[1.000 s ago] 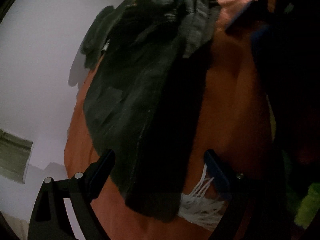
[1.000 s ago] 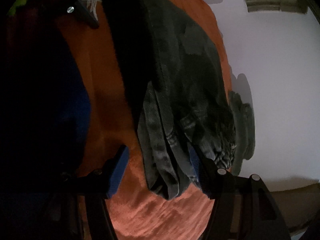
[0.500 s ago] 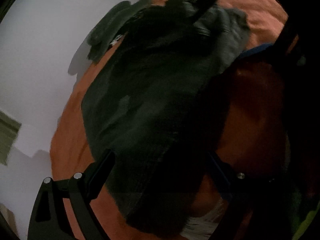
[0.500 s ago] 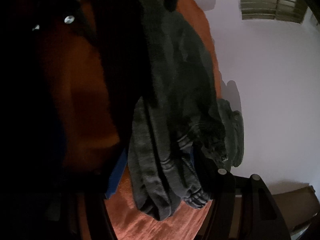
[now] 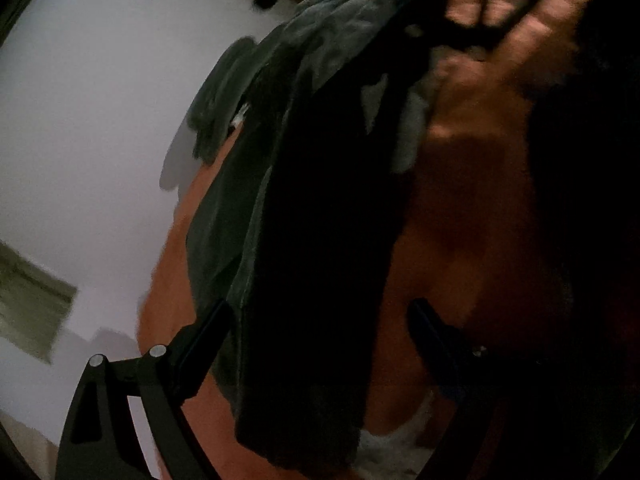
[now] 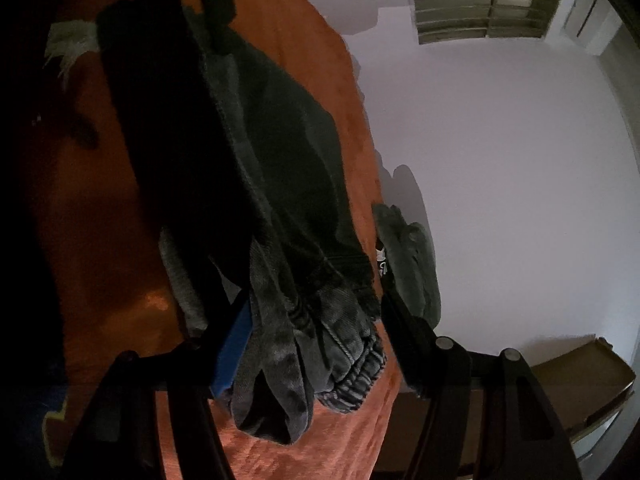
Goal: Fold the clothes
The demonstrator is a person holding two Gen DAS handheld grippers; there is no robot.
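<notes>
The right gripper (image 6: 316,344) brackets the dark-grey trousers' (image 6: 280,184) elastic waistband at six o'clock, grip unclear; the left gripper (image 5: 320,332) stands wide. The bunched folds could slide apart over the orange blanket (image 6: 304,440).

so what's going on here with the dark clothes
A person is folding a dark grey garment over an orange blanket, with a handheld gripper at each end. The right gripper has the bunched, elastic-banded end between its fingers. The left gripper has the other end lying between its fingers; whether either one pinches the cloth is unclear. A bare hand shows at the far end in the left view. Another grey piece lies at the blanket's edge.
</notes>
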